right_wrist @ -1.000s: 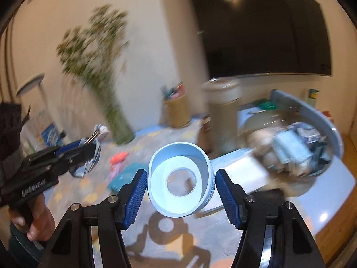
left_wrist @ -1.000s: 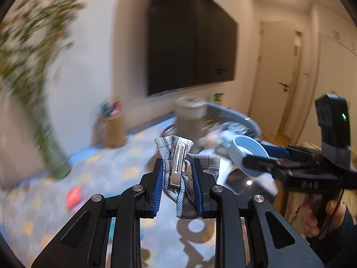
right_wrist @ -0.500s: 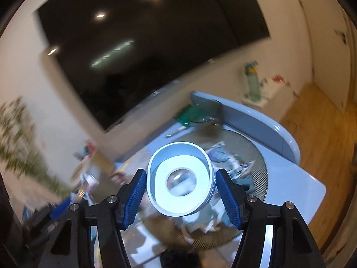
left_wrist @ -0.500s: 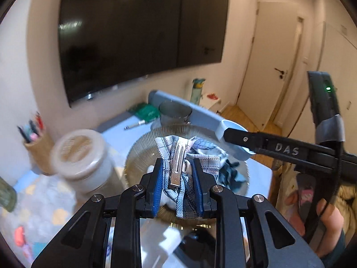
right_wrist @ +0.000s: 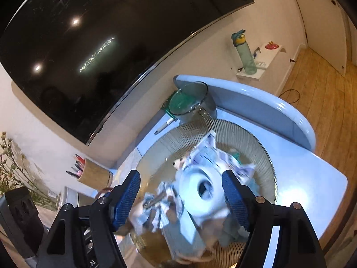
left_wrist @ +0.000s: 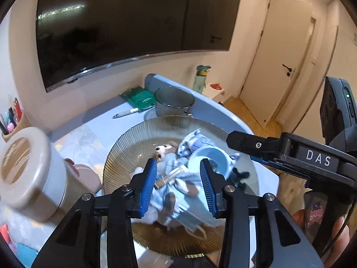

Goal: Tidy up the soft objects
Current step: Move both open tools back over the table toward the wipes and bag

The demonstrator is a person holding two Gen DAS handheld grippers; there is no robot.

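L gripper (left_wrist: 178, 186): jaws opening, blue pads clear of the cloth on both sides. The plaid hair bow w/ metal clip (left_wrist: 171, 178) lies loose betw. them, on the heap in the ribbed glass bowl (left_wrist: 125, 147). It grips nothing; looks like a drop, since the bowl seems to be the collecting spot for soft items.

R gripper (right_wrist: 180, 197): jaws also opening. The pale blue tape roll (right_wrist: 202, 189) sits betw. the pads, blurred and apparently free of them, on top of the pile. Judged: a release too, both hands angled down over the same bowl so things land inside the rim, not on the blue table (right_wrist: 312, 178).

In the bowl: a small plush animal face (left_wrist: 161, 150), a blue face mask (left_wrist: 194, 214), more plaid cloth (right_wrist: 205, 151).

Around it: grey metal pot (left_wrist: 174, 102) just behind the bowl, green packet (left_wrist: 139, 96) and pen (left_wrist: 127, 112) beside it, wall TV (left_wrist: 133, 22) above.

L view only:
- lidded round jar (left_wrist: 29, 167) near the bowl's left
- door (left_wrist: 285, 67)
- the R gripper's side, marked DAS, reaching over the rim
- clip detail on the bow

R view only:
- pen holder (right_wrist: 93, 175)
- dried flowers (right_wrist: 13, 163) at left
- water bottle's (right_wrist: 244, 51) full shape on its white shelf; wooden floor (right_wrist: 323, 102)
- the bowl's far rim touching, or nearly touching, the pot
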